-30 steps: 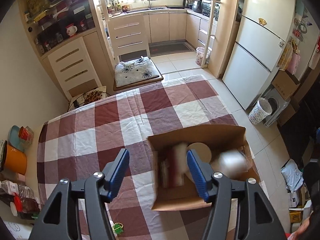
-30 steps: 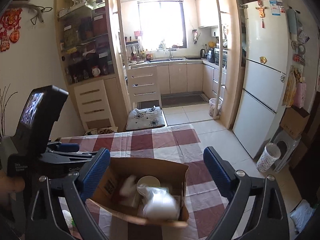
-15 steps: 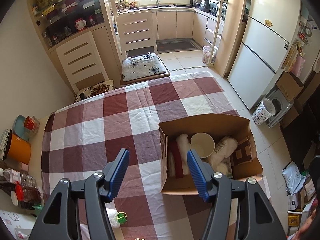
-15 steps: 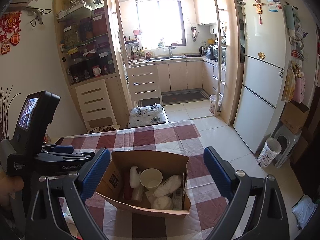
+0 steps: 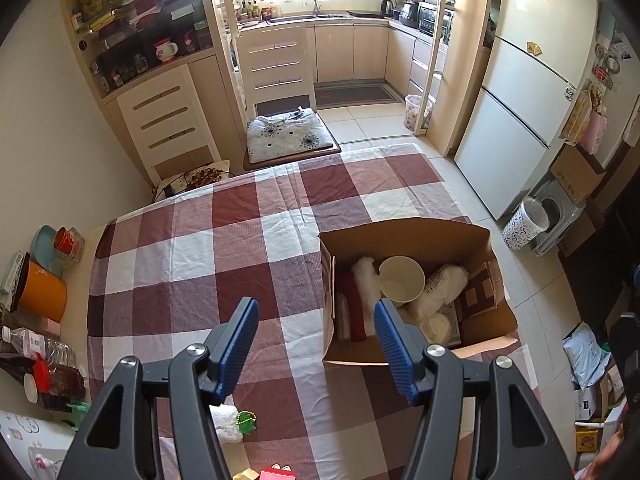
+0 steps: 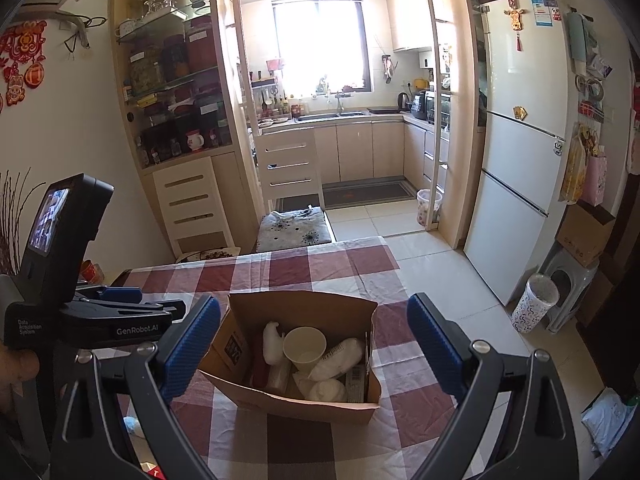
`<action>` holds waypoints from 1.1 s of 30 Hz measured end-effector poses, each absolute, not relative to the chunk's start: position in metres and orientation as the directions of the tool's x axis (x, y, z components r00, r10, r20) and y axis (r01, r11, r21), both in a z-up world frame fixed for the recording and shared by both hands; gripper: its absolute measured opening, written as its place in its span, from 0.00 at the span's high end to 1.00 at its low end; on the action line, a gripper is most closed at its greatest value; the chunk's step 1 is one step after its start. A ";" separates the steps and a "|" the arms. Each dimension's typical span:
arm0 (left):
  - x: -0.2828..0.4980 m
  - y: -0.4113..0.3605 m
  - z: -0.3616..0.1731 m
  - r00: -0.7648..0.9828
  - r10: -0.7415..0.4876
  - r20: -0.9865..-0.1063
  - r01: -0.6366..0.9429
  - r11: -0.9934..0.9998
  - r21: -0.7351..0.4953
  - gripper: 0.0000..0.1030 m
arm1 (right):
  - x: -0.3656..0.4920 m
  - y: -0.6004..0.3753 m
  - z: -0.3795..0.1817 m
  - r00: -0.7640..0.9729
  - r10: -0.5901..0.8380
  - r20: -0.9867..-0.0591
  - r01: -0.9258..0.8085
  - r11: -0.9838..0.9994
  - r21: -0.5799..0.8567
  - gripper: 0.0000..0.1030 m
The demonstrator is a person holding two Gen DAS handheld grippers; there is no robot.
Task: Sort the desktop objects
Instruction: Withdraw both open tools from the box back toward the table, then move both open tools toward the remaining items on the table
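Observation:
An open cardboard box (image 5: pixel 408 232) (image 6: pixel 304 402) sits on the checked tablecloth (image 5: pixel 224 264) at the table's right side. It holds a white paper cup (image 5: pixel 401 279) (image 6: pixel 305 349), white wrapped packets (image 5: pixel 442 288) (image 6: pixel 340 356), a white bottle (image 6: pixel 272 340) and a red item (image 5: pixel 354 308). My left gripper (image 5: pixel 316 344) is open and empty, held above the table left of the box. My right gripper (image 6: pixel 314 348) is open and empty, above and in front of the box. The left gripper's body shows in the right wrist view (image 6: pixel 100 320).
A white cloth with a green trinket (image 5: pixel 236 420) and small red and yellow items (image 5: pixel 276 474) lie at the table's near edge. An orange pot (image 5: pixel 40 294), bottles (image 5: pixel 40 360) and cups crowd the left side. Chairs (image 5: pixel 288 140) stand beyond the far edge.
Both views have risen and pulled back a little from the box. A white packet that was blurred in motion over the box now lies still inside it.

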State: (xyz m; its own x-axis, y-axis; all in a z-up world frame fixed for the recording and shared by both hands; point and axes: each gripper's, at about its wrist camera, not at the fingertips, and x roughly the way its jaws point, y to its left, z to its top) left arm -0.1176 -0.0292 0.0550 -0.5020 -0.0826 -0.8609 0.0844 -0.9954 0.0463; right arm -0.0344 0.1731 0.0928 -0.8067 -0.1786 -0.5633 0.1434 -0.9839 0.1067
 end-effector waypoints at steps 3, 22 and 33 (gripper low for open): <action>-0.115 -0.028 0.058 -0.505 -0.085 -0.859 0.082 -0.995 0.050 0.40 | -0.030 0.174 0.095 -0.807 -0.178 -0.563 0.141 -0.984 0.110 0.07; -0.094 -0.025 0.068 -0.520 -0.087 -0.850 0.074 -0.996 0.056 0.40 | -0.013 0.174 0.101 -0.814 -0.167 -0.556 0.138 -0.986 0.094 0.07; -0.078 -0.023 0.072 -0.528 -0.078 -0.845 0.065 -0.997 0.052 0.40 | 0.005 0.173 0.105 -0.822 -0.154 -0.548 0.131 -0.988 0.082 0.07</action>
State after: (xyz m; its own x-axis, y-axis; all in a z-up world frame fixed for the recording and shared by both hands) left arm -0.0778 -0.0227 0.0718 -0.5283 -0.0782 -0.8455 0.0645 -0.9966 0.0518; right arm 0.0050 0.1728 0.1045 -0.8221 -0.1543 -0.5480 0.1309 -0.9880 0.0818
